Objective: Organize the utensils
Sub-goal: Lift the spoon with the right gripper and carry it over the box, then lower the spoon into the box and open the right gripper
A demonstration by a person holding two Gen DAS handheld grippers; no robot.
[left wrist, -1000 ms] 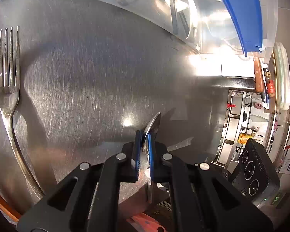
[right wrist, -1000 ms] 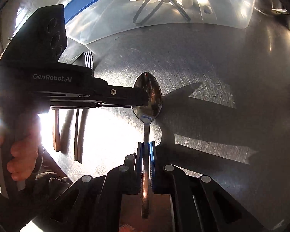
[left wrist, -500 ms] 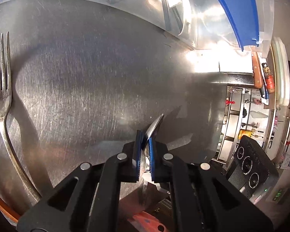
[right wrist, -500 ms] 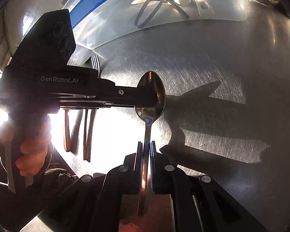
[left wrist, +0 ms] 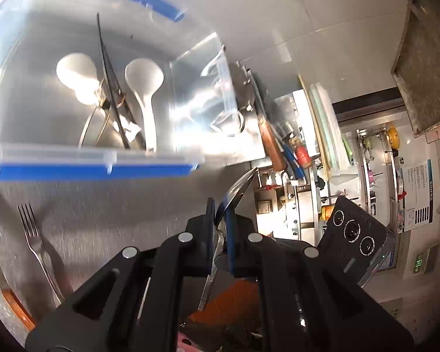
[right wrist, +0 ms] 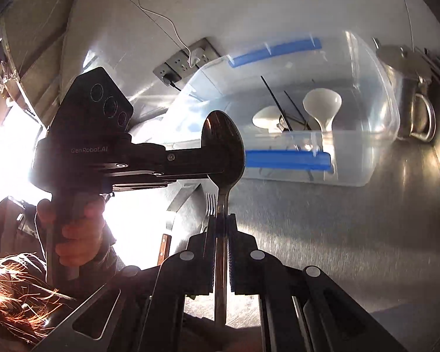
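Steel counter [right wrist: 337, 234]; both claws, right claw [right wrist: 221, 228] and left claw [left wrist: 220, 220], clamp steel spoon [right wrist: 223, 146]. Handle axis 6–12; clear blue-latched bin [right wrist: 366, 158] at 1 o'clock of right claw, nearer.

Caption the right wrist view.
Both grippers clamp one steel spoon before the clear blue-latched plastic bin.

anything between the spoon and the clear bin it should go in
Nothing visible. The spoon, held by both the left gripper and right gripper, is up off the steel counter, and the bin beyond it has no lid on.
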